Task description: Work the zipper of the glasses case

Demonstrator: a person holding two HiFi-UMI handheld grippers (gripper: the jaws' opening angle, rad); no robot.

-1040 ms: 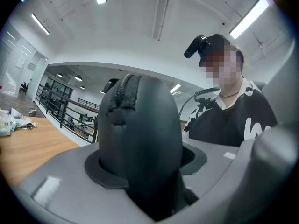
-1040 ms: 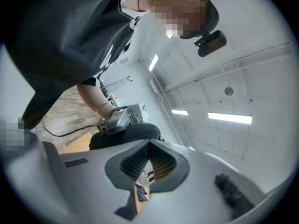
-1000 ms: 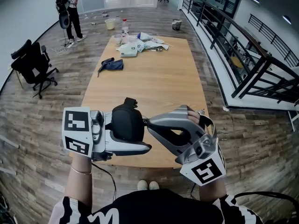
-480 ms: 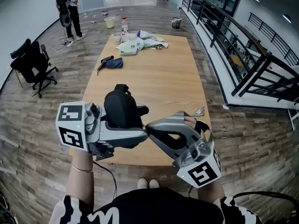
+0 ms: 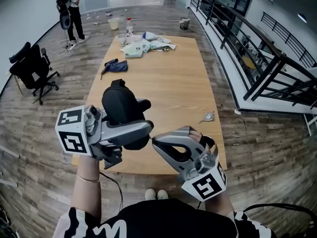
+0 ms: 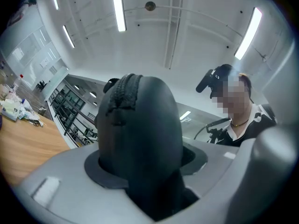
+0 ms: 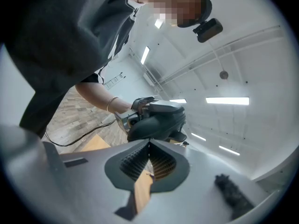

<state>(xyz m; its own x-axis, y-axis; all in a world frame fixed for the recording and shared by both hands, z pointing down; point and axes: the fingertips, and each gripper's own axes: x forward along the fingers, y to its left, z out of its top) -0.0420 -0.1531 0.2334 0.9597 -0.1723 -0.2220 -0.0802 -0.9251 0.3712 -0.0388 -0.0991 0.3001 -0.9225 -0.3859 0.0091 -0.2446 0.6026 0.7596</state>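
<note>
Clamping the glasses case (image 5: 120, 104) by one end in your left gripper (image 5: 140, 129), you held it in the air over the near edge of the surface (image 5: 173, 83). Your right gripper (image 5: 155, 140) sat just beside and below it, jaws pressed together on nothing I could see. With so little of the case clamped, a hard tug on the zipper (image 6: 125, 90) could have twisted it loose. The zipper's pull tab was hard to make out, and the clamped end was hidden between the left jaws.
</note>
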